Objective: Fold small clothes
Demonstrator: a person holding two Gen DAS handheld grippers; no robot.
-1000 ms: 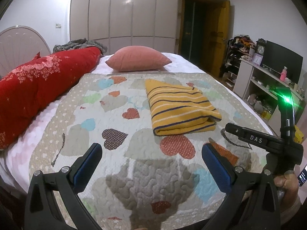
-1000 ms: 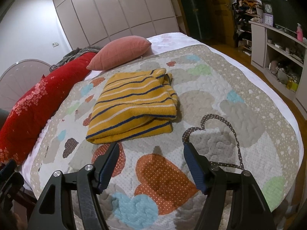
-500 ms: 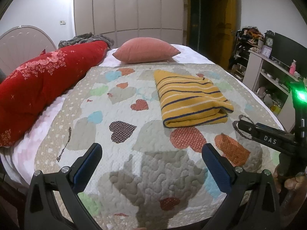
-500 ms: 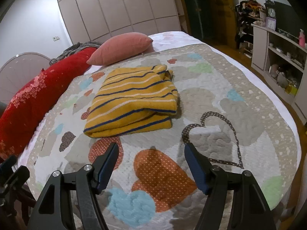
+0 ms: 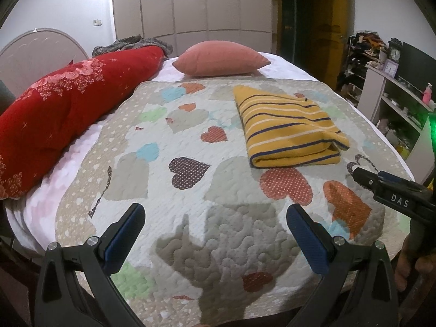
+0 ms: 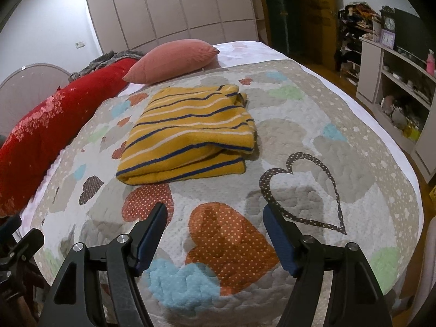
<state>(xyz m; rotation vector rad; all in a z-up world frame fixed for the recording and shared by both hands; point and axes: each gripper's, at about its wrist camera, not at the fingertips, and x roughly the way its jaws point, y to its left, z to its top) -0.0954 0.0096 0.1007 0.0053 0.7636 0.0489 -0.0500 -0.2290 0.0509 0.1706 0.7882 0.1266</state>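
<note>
A yellow garment with dark blue and white stripes (image 5: 288, 128) (image 6: 188, 133) lies folded into a thick rectangle on the heart-patterned quilt (image 5: 190, 141) (image 6: 299, 141). My left gripper (image 5: 215, 215) hangs open over the quilt's near edge, well short of the garment, with nothing between its blue pads. My right gripper (image 6: 215, 212) is open too, above an orange heart patch just in front of the garment's folded edge, and holds nothing. It also shows in the left wrist view as a black arm (image 5: 392, 190) at the right edge.
A long red bolster (image 5: 62, 109) (image 6: 43, 125) lies along the left side of the bed. A pink pillow (image 5: 220, 58) (image 6: 174, 60) sits at the far end. White shelves (image 6: 400, 87) with clutter stand to the right, across a strip of wooden floor.
Both grippers have tilted up and drawn back a little, so the folded garment sits slightly farther off in both views. The garment itself has not moved.
</note>
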